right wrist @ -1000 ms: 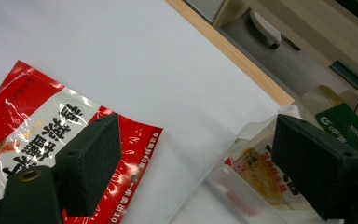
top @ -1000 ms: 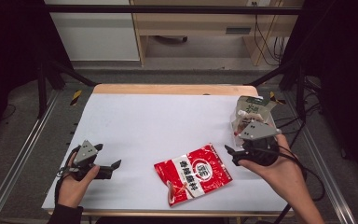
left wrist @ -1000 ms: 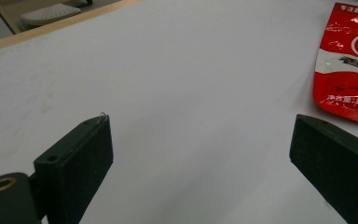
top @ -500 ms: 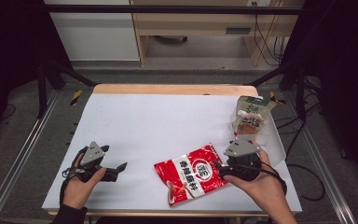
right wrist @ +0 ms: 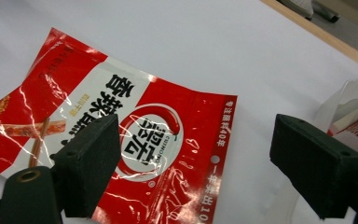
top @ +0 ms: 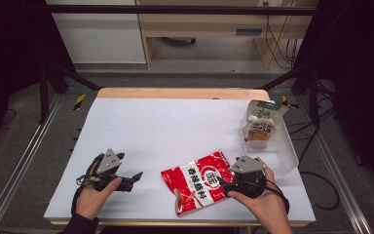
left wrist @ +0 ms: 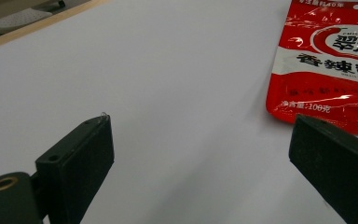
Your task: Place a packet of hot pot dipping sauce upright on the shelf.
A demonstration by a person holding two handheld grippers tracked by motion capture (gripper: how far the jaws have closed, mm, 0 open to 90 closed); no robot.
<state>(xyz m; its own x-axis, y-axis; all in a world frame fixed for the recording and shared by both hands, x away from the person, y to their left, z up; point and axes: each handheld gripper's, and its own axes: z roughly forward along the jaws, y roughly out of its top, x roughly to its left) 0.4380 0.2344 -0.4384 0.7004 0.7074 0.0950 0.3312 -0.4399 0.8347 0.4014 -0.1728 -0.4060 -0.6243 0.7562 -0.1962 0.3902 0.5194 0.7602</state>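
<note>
A red snack pouch with white Chinese print lies flat on the white table near the front edge. My right gripper sits low at the pouch's right edge. In the right gripper view its jaws stand wide apart over the pouch without pressing on it. They have just opened a little further. My left gripper rests open on the table to the pouch's left, pointing towards it. In the left gripper view bare table lies between its jaws, and the pouch is ahead on the right.
A clear plastic bin stands at the table's right edge. It holds a spouted pouch and a green-topped package. The bin's corner is close to the right jaw. A wooden strip borders the back.
The right hand has come down from beside the bin and leftward to the pouch's right edge. The left hand has shifted a little to the right. The pouch has not moved.
</note>
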